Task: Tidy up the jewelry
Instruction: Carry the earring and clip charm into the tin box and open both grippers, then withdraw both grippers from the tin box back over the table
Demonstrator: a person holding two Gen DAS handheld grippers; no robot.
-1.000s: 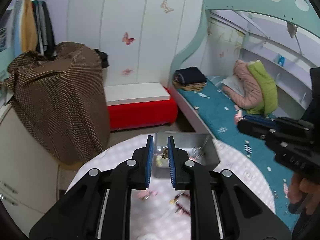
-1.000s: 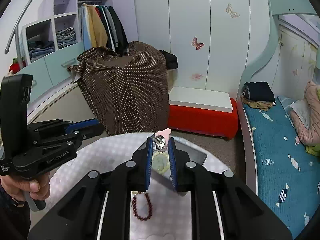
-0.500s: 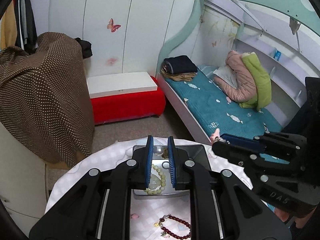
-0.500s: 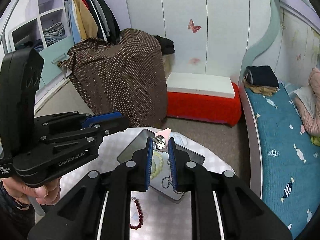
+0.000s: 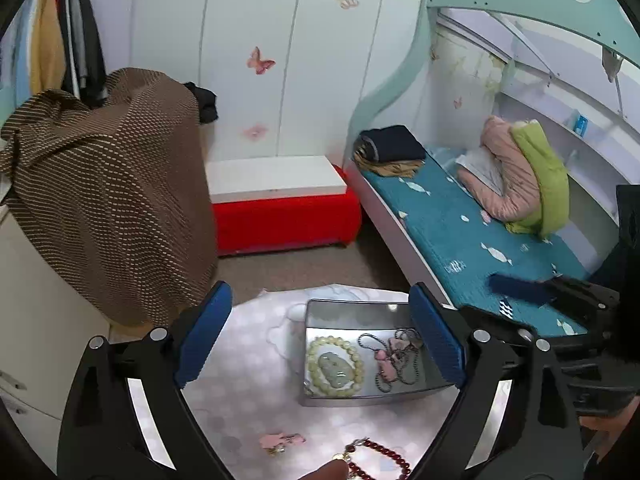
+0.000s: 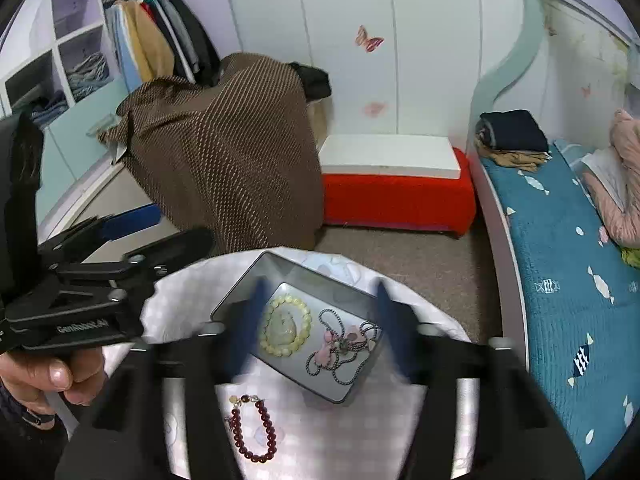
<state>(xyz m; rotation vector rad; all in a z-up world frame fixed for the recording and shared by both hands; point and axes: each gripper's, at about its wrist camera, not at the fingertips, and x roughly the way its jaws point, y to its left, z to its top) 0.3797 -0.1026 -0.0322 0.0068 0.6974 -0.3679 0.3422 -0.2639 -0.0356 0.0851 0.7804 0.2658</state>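
Between the spread fingers of the right gripper (image 6: 320, 324) sits the metal tray (image 6: 240, 296), and most of the jewelry is already in it: a pale bead bracelet (image 6: 285, 326) ringed around a green pendant on the side toward the left gripper, and a tangle of dark chain necklace (image 6: 344, 354) with pink butterfly pieces on the other side. The left gripper (image 5: 320, 344) also hangs over the tray with its fingers wide apart and nothing between them, so both are empty. What I'd judge is left lies on the tabletop (image 6: 320, 440) nearer the person than the tray: a dark red bead bracelet (image 6: 252, 428) with a gold clasp, just short of the tray's near edge, and a small pink clip (image 5: 282, 439) lying loose close beside it, seen only from the left gripper's camera. So the job looks well past halfway, with two pieces still to go in. As for writing, the body of the left gripper carries white lettering that reads "GenRobot.AI" in the right-hand view; nothing else is legible to me.
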